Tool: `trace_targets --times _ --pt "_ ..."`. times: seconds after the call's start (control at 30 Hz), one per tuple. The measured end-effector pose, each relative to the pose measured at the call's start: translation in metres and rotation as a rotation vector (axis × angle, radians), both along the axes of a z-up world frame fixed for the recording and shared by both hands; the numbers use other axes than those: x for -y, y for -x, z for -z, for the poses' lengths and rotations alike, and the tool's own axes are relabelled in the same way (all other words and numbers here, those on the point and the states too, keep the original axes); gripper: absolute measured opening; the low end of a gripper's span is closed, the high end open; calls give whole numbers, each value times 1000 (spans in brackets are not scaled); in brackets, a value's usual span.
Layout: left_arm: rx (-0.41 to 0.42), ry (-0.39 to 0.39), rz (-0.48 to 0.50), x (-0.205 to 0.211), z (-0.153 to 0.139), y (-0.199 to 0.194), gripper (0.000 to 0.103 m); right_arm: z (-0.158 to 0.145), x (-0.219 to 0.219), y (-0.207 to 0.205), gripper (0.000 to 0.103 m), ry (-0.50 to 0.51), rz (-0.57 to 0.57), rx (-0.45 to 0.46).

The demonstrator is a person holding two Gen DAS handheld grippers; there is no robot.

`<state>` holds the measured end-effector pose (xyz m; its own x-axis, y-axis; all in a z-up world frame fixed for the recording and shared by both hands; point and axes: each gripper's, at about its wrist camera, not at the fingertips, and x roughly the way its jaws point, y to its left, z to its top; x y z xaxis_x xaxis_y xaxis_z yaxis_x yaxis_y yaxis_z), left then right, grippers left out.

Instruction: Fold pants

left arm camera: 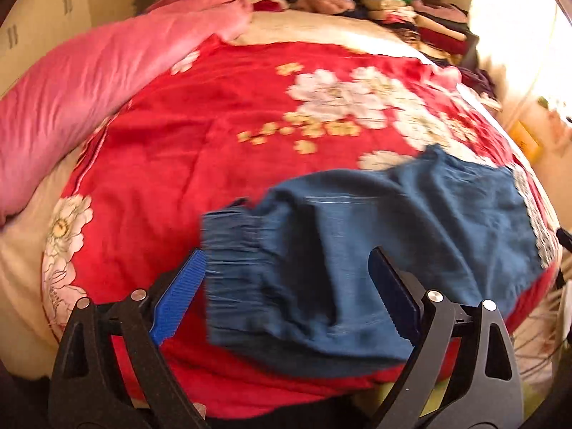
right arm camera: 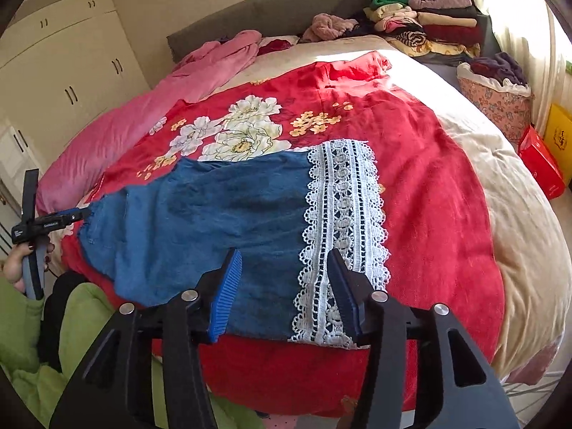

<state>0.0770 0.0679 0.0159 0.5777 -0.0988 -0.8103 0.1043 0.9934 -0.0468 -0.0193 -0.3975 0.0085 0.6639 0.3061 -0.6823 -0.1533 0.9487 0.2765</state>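
Pants (right arm camera: 221,221) of blue cloth lie spread across a red flowered blanket (right arm camera: 429,186) on the bed (right arm camera: 518,214), close to its near edge; the gathered waistband (left arm camera: 232,250) points toward the left side and a wide band of white lace trim (right arm camera: 343,221) finishes the other end. In the left wrist view the left gripper (left arm camera: 286,296) hovers over the waistband end with its jaws spread wide, the blue pads (left arm camera: 180,296) standing on either side of the bunched cloth and closed on nothing; this view is blurred, so contact with the fabric cannot be judged. In the right wrist view the right gripper (right arm camera: 284,293) is also wide open, one finger over the blue cloth and the other over the lace, holding nothing. A pink quilt (right arm camera: 150,107) lies along the far left of the bed; folded clothes (right arm camera: 429,18) are stacked by the headboard (right arm camera: 268,14); a flowered basket (right arm camera: 497,100) sits near the right edge; cream cupboards (right arm camera: 71,71) stand beyond the bed on the left.
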Motion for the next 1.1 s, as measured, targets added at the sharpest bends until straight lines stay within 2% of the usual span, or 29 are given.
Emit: trace_targets --times 0.07,0.13,0.2,0.23,0.33,0.43,0.5,0.57,0.73,0.87,0.93,1.0,1.1 --pt "-28 15 -39 -11 7 -9 88 5 -3 -4 50 11 -8 -17" --pt "-66 30 -30 -11 19 -19 88 11 -5 -9 50 17 -13 -37" --pt "-87 31 -8 -6 29 -22 44 16 -6 -12 50 20 -8 -50" --pt "-83 -3 -3 0 31 -24 30 19 -7 -14 50 19 -8 -59" --pt "-52 -39 21 7 25 -23 30 30 -4 -15 50 22 20 -103" --pt "-11 -75 -2 -4 14 -20 30 36 0 -11 50 22 35 -121" --pt "-18 -65 -20 -13 19 -24 30 43 0 -9 50 28 35 -134" --pt "-65 -57 -29 -16 32 -32 31 46 -1 -9 50 30 36 -142" --pt "-32 -16 -37 -20 11 -27 33 43 2 -8 50 13 41 -140" --pt "31 -76 -22 -10 -16 -9 37 21 0 1 50 4 22 -62" --pt "66 -109 -35 -5 -26 -7 43 12 -1 2 60 10 22 -22" --pt "102 -141 -34 2 -37 -5 46 8 -2 -1 61 5 16 -11" --pt "160 -145 -12 15 -54 -3 49 6 -3 -6 61 11 12 -4"
